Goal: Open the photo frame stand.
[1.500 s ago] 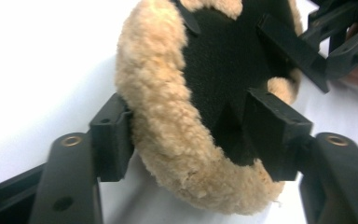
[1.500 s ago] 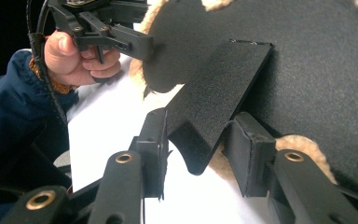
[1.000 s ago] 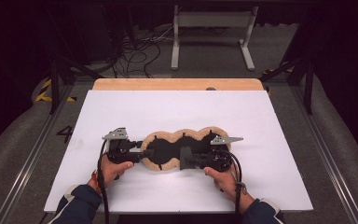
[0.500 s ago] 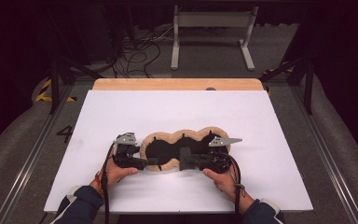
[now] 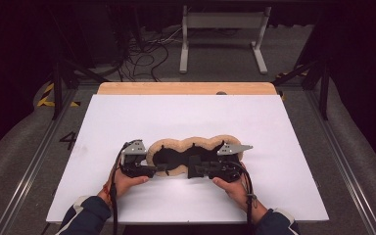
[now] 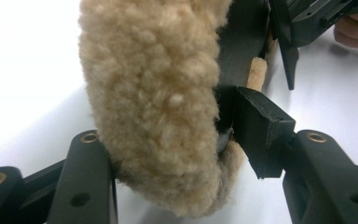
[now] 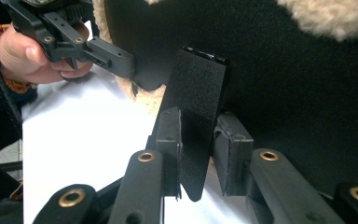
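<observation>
A flat black pad (image 5: 176, 157) edged in tan fleece (image 5: 203, 142) lies on the white tabletop (image 5: 186, 115), near its front. My left gripper (image 5: 162, 169) comes at its left end, and in the left gripper view the left gripper (image 6: 177, 149) has the thick fleece rim (image 6: 154, 93) between its jaws, which have just been closing. My right gripper (image 5: 194, 169) is at the pad's front middle. In the right gripper view the right gripper (image 7: 198, 156) pinches a black strap (image 7: 198, 93) that stands up from the pad, its jaws also having just closed further.
A wooden board edge (image 5: 186, 88) shows behind the white top. Beyond the table are a grey metal stand (image 5: 223, 29) and loose cables (image 5: 147, 54) on the floor. Metal rails (image 5: 342, 161) run along both sides.
My left gripper has shifted slightly right and toward the person, in onto the pad's left end. The right gripper and the pad have stayed where they were.
</observation>
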### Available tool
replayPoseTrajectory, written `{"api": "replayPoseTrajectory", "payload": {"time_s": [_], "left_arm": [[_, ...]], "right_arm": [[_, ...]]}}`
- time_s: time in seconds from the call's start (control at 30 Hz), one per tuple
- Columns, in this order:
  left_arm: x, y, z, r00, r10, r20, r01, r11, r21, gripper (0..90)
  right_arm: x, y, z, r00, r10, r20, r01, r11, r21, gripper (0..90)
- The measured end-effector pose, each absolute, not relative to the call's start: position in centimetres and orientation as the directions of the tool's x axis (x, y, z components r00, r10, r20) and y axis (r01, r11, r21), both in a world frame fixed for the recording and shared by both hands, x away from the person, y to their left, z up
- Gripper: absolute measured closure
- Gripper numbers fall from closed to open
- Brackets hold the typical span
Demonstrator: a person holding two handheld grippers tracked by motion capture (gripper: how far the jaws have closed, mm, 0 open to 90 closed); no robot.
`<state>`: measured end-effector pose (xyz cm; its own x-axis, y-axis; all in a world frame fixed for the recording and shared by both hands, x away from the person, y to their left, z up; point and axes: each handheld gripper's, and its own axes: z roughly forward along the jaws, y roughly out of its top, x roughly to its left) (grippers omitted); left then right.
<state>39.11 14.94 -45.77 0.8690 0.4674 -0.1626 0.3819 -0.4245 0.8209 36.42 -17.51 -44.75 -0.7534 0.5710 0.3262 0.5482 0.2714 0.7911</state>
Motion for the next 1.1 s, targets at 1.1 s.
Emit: {"api": "replayPoseTrajectory", "payload": {"time_s": [1.1], "left_arm": [[36.9,14.3,-45.6,0.864,0.499,0.068,0.215,-0.487,0.847,52.8]], "right_arm": [[35.1,-18.4,-43.9,-0.766,0.616,0.185,0.471,0.342,0.813,76.5]]}}
